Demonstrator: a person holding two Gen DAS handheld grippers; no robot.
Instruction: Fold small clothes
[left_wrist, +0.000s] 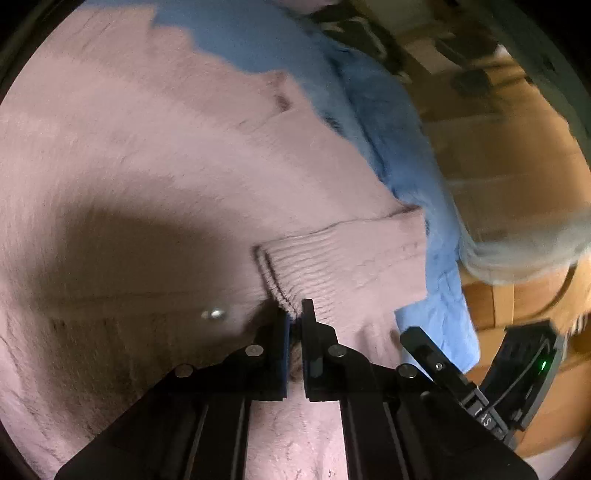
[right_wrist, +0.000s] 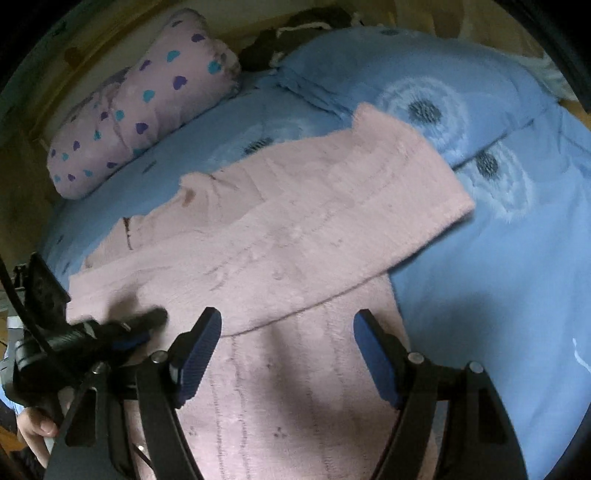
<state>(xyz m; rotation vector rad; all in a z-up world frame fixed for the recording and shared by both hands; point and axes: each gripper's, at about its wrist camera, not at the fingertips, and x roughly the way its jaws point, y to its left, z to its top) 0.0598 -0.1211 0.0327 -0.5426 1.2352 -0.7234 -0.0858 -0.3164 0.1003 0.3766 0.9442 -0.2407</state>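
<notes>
The left gripper (left_wrist: 294, 314) sits at the bottom centre of its view, jaws pressed together on a ribbed cuff of the pink sweater (left_wrist: 155, 155). The right gripper (right_wrist: 287, 325) hangs spread above the sweater, gripping nothing. The sweater lies across a blue flowered bedcover (right_wrist: 498, 258), a heart-print pillow (right_wrist: 144, 107) at upper left; no legible writing shows.

Bare blue bedcover (right_wrist: 498, 277) lay open to the right of the pink sweater (right_wrist: 288, 236): free passage there. A folded sleeve (right_wrist: 369, 206) crossed the sweater's body, a raised layer in the way. Far left corner was blocked by a spotted pillow (right_wrist: 140, 107); a second, blue pillow (right_wrist: 443, 85) filled the far right. Left gripper (right_wrist: 122, 332) crowded the sweater's left edge, just beside the right gripper (right_wrist: 288, 332). Bed's edge dropped to wooden floor (left_wrist: 517, 177).
</notes>
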